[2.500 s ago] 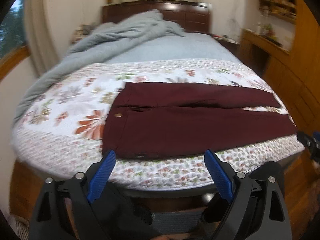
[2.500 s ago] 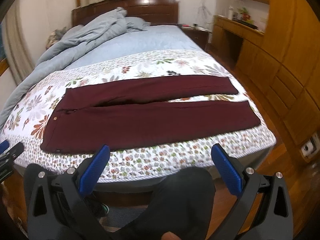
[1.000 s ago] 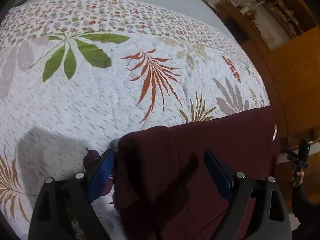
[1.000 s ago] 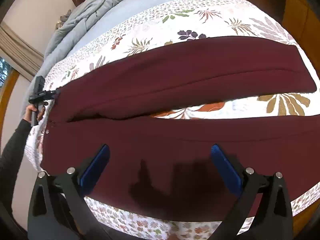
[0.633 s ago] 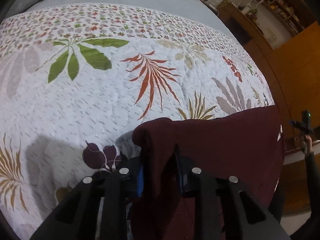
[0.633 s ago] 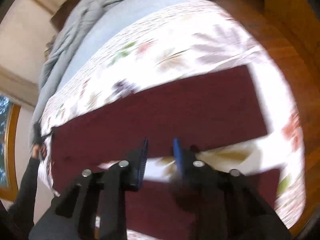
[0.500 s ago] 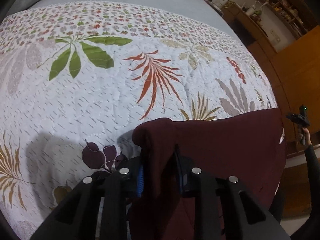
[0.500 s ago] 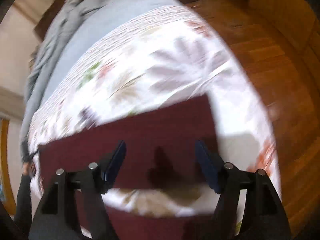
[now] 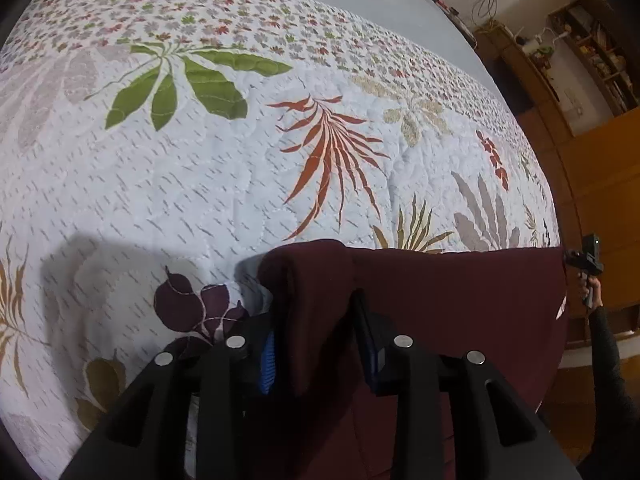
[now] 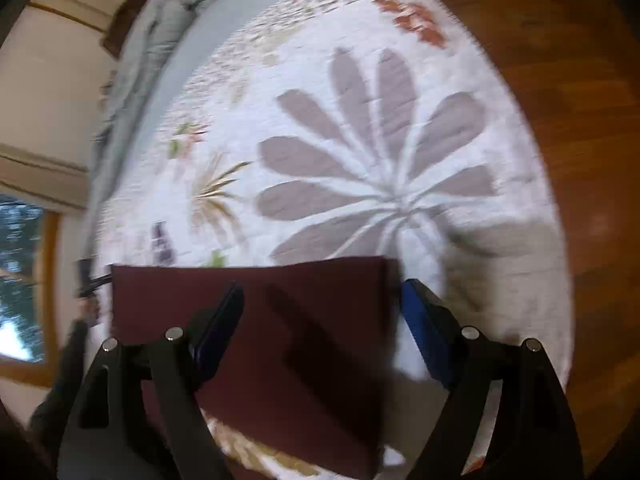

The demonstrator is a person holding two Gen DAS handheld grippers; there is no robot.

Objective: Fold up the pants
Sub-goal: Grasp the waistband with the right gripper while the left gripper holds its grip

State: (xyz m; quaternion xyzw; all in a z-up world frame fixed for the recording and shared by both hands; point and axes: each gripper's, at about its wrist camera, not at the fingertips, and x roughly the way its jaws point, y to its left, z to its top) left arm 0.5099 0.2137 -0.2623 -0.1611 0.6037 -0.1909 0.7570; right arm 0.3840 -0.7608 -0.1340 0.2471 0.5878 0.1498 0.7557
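Now my left tongs (image 9: 316,344) are pinched tight on a bunched fold of the maroon pants (image 9: 452,300) at their left end, the cloth humped up between the blue pads (image 9: 267,364) and draping over them. Those pants lie on the floral quilt (image 9: 200,184) spread across the bed, stretching away to the right, where the quilt ends near the wooden cabinets (image 9: 600,184). At that far right end my right tongs (image 10: 320,312) stand wide apart over the hem of one pant leg (image 10: 280,344), one pad on the cloth, the other just beside its right edge, gripping nothing. Beyond lies a grey duvet (image 10: 160,28), bunched at the bed's head.
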